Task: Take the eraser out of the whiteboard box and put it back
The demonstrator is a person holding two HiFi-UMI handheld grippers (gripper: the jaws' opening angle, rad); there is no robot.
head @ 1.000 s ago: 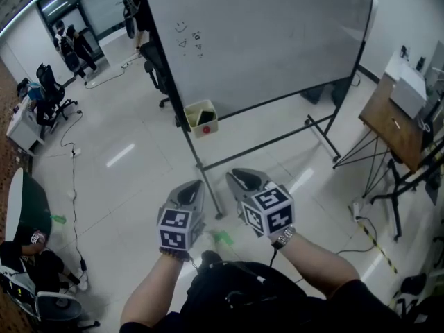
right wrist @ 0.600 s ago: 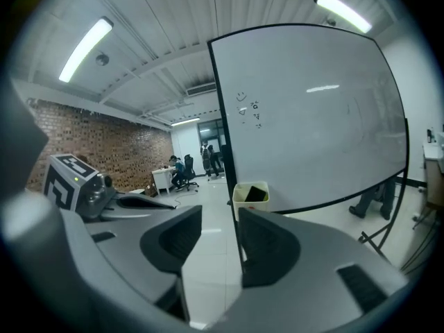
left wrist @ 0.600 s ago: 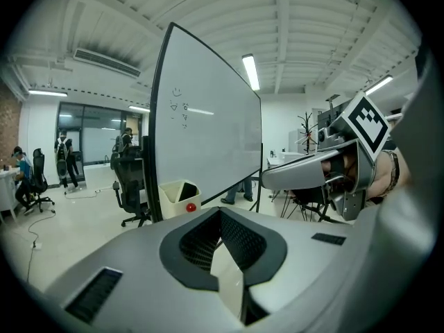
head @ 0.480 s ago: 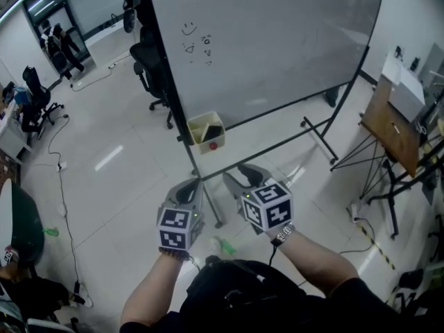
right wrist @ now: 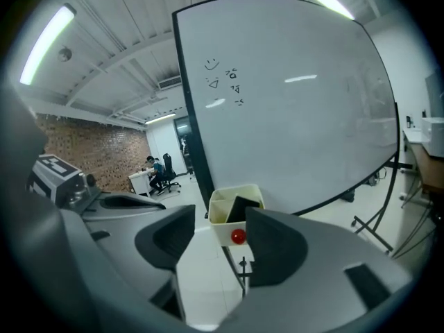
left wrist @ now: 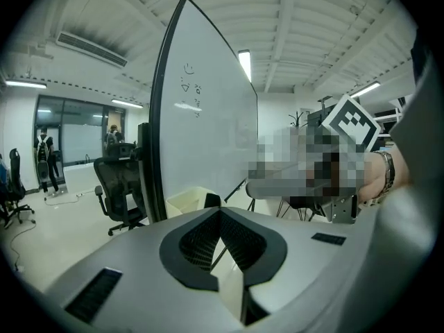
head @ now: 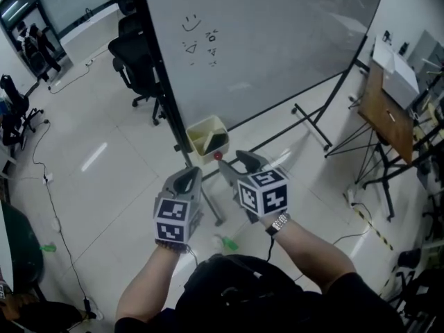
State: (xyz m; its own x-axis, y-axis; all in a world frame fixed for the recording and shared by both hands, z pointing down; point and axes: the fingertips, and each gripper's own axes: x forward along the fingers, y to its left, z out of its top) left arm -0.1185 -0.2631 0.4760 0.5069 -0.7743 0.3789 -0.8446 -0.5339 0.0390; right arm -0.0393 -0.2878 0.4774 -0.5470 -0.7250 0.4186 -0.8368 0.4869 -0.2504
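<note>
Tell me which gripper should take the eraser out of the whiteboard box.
Right. The right gripper faces the whiteboard box and the dark eraser in it. Its fingers are opening and hold nothing. The left gripper is shut and sits farther back in the head view.

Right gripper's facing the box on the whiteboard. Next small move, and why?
Probably ease the right gripper forward toward the eraser. It stands dark in the box, framed between the opening fingers, which hold nothing and are not yet at it.
</note>
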